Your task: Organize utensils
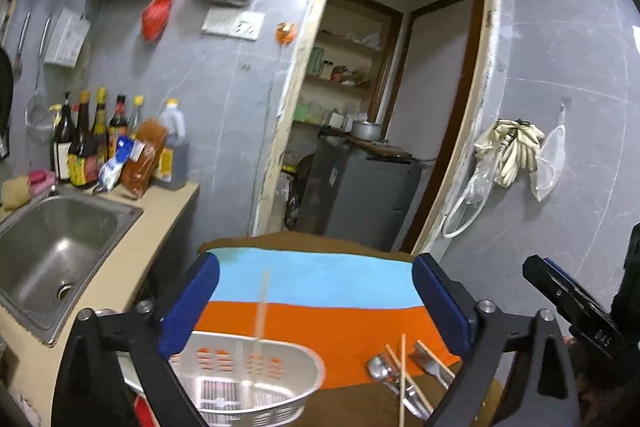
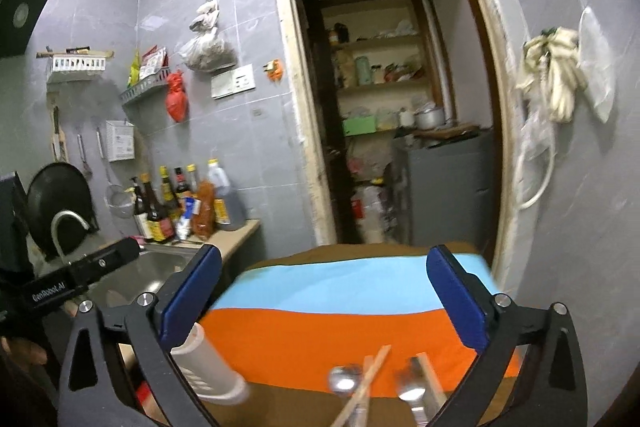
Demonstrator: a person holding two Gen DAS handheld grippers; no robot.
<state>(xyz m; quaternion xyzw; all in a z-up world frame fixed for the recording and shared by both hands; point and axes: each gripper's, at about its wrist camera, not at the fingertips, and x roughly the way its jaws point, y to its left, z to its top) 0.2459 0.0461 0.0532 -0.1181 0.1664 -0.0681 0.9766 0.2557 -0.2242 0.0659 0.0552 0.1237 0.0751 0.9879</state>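
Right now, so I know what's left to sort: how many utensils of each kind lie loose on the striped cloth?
Spoons: 2
Chopsticks: 2 clear; a third tan stick beside them is too blurred to call
Total: 4 sure

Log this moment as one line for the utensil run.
left gripper: open, above white basket | right gripper: open, empty | spoons and chopsticks: loose on mat
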